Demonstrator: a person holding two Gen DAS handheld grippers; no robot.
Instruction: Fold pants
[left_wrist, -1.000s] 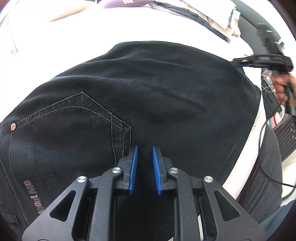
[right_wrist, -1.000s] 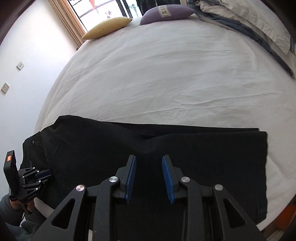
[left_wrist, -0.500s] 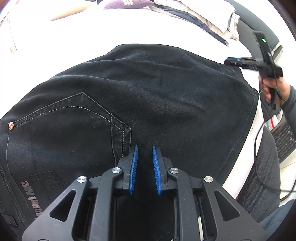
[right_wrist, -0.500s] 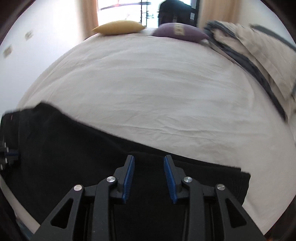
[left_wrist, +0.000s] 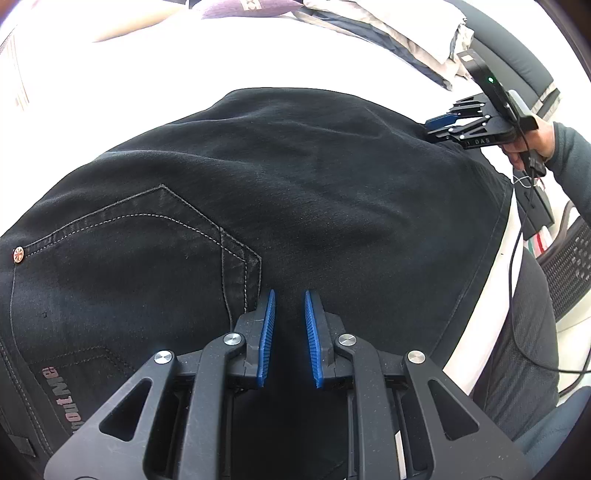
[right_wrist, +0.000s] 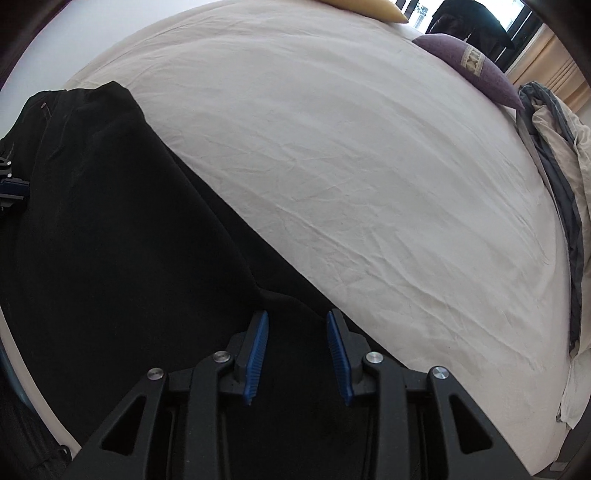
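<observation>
Both grippers hang over the black pants (left_wrist: 314, 192) lying flat on the bed (right_wrist: 351, 147): my left gripper (left_wrist: 289, 336) nearly closed on nothing, my right gripper (right_wrist: 297, 354) part-spread, its jaws just narrowing over the leg end. If I pinch there, I could catch only the top layer or snag the sheet, and the fold would skew.

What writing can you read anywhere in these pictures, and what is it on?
"outMe", pink letters with the start cut off, on the patch of the black pants.
"DAS", small pale letters on the body of the right gripper.
The pattern on the purple pillow label is too blurred to read.
</observation>
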